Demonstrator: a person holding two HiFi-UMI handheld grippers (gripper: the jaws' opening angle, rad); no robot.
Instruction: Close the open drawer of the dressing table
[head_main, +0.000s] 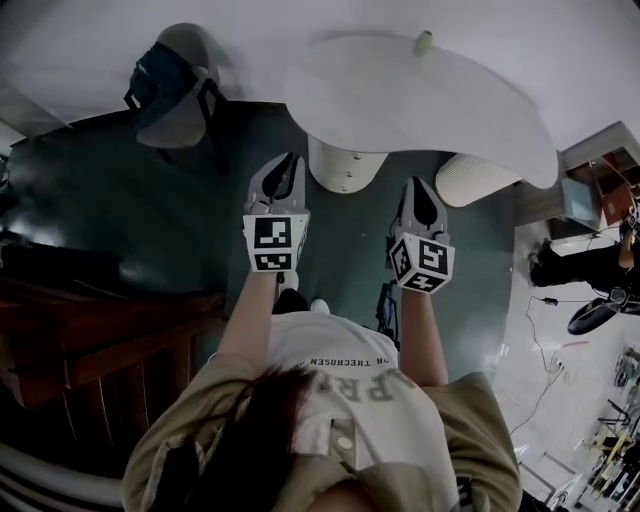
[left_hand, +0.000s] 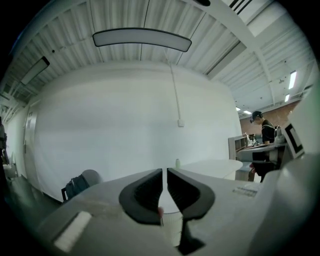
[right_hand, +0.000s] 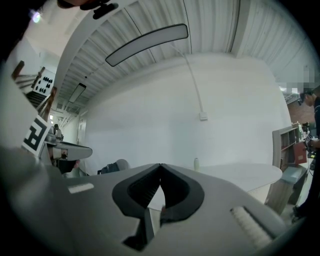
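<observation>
The white table lay at upper centre, equally near the barely parted left gripper and the pressed-together right gripper, both empty.

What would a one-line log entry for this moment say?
left gripper: open a slit, empty | right gripper: shut, empty | both: held level, facing white table

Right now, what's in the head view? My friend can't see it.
A person holds the left tongs and right tongs out over a dark floor, pointing at a white curved table. A backpack rests on a chair at the left.
</observation>
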